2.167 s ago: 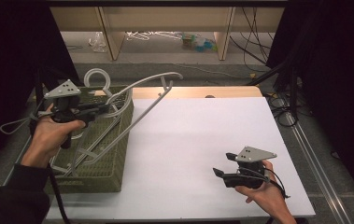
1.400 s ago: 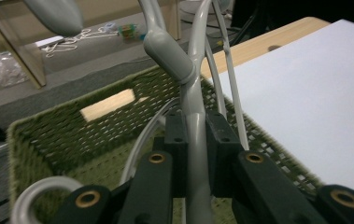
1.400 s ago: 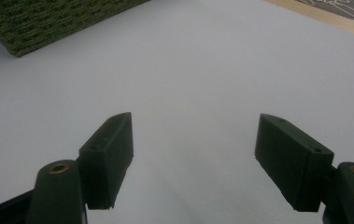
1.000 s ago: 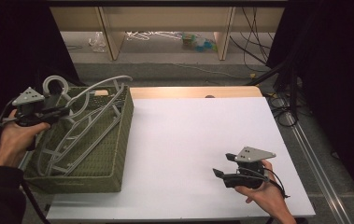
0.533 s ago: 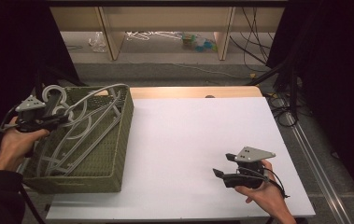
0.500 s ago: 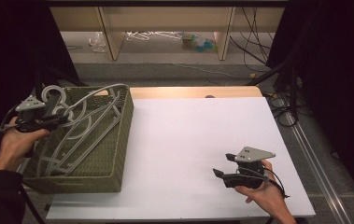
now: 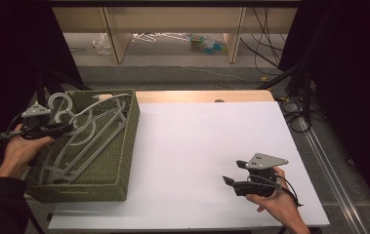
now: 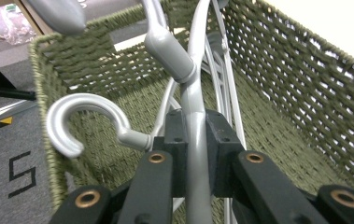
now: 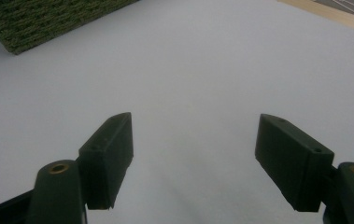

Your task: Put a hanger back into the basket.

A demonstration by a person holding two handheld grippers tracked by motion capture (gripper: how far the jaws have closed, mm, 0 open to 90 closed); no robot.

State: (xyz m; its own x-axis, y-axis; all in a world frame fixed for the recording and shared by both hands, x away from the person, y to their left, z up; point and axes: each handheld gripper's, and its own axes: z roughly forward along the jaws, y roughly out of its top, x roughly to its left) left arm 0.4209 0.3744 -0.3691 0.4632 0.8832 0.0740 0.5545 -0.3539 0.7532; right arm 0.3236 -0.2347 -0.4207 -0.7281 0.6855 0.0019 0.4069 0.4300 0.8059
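Left tongs (image 8: 194, 154) clamp tight on grey hanger (image 8: 191, 93) held inside green woven basket (image 7: 124, 146) among other hangers, right tongs (image 7: 234, 183) wide open, empty over white surface (image 7: 202, 146); risk: hook snags neighbours or weave on release.

Hanger (image 8: 194, 88): smooth grey plastic with a soft sheen; basket (image 7: 116, 165): coarse olive woven cord, matt, rough; table (image 7: 207, 146): smooth matt white top, pale wood strip at far edge; left gripper (image 8: 195, 140) pads: matt black plastic, brass-coloured rivets.
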